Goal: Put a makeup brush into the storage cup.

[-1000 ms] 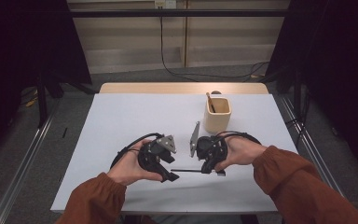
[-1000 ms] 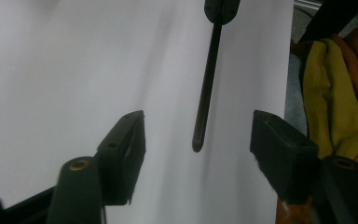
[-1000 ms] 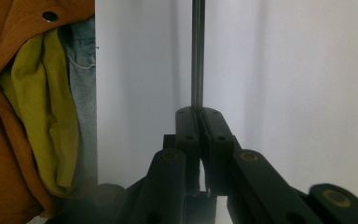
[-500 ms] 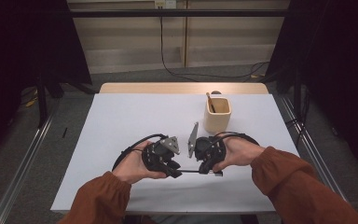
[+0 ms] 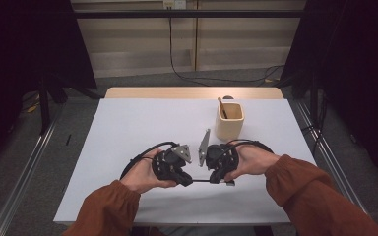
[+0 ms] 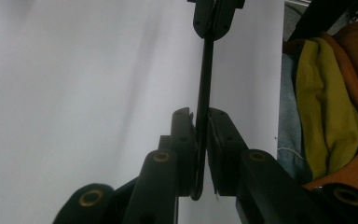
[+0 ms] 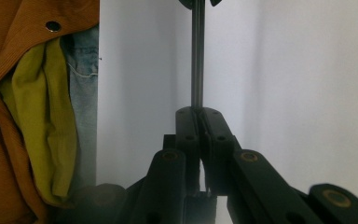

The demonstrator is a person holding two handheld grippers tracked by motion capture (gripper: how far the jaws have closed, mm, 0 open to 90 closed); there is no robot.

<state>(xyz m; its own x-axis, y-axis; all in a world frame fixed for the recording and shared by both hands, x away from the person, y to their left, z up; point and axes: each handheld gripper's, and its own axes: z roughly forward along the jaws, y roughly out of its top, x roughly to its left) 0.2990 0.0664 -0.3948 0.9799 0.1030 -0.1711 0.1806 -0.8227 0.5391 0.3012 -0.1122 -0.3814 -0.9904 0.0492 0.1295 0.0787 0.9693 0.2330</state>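
Both my grippers clamp one thin black rod at the near middle of the white table.

From above, I see my left gripper (image 5: pixel 186 180) and right gripper (image 5: pixel 213 180) facing each other, the rod (image 5: pixel 200 181) level between them. My left jaws have just been closing and now pinch one end of the rod (image 6: pixel 204 88); my right jaws are tight on the other end (image 7: pixel 196 60). A tan cup (image 5: pixel 229 121) holding a wooden stick (image 5: pixel 221 106) stands just beyond, to the right.

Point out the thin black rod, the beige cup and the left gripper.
thin black rod (image 6: pixel 206 70): left gripper view, mid-length of its shaft.
beige cup (image 5: pixel 229 127): high view, front wall.
left gripper (image 6: pixel 200 116): left gripper view, between its fingertips, shut on the rod.
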